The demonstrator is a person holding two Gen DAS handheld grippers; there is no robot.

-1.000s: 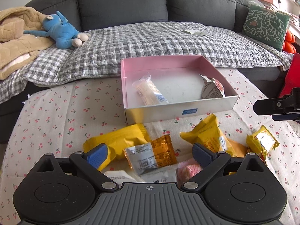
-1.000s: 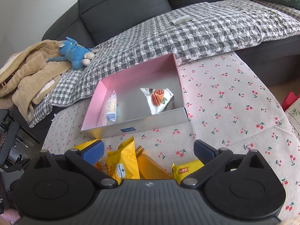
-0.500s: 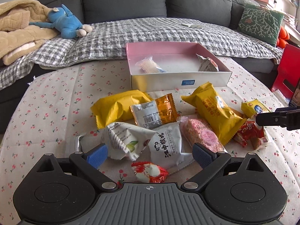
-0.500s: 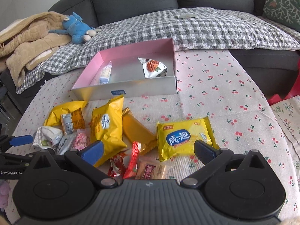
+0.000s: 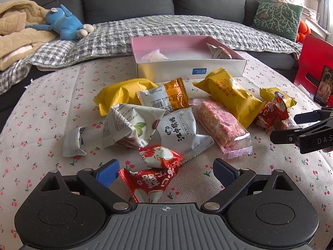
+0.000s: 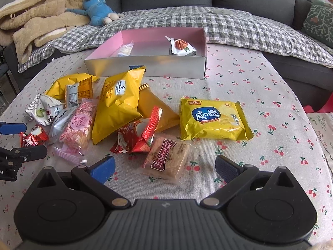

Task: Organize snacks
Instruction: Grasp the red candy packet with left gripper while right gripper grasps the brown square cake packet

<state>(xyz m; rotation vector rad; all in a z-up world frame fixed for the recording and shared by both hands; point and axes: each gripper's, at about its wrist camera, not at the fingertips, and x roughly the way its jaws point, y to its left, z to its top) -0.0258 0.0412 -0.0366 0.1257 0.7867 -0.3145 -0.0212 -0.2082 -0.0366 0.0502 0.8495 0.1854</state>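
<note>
Several snack packets lie in a heap on the cherry-print tablecloth (image 5: 45, 112). A pink-lined box (image 5: 188, 68) at the back holds two packets. My left gripper (image 5: 166, 171) is open, low over the near edge of the heap, with a red packet (image 5: 153, 175) lying between its fingers. My right gripper (image 6: 165, 167) is open too, with a brown cake packet (image 6: 166, 159) just ahead between its fingers. Beside that lie a yellow cracker packet (image 6: 214, 121), a red packet (image 6: 138, 134) and a big yellow bag (image 6: 118, 102).
A grey sofa with a checked blanket (image 5: 158, 28) stands behind the table, carrying a blue plush toy (image 5: 66, 26) and a beige coat (image 5: 18, 31). A green cushion (image 5: 277, 17) and a red stool (image 5: 314, 62) are at the right.
Both grippers have pulled back from the box and dropped low toward the near side of the table. The whole snack heap has come into view, and both stay open.
</note>
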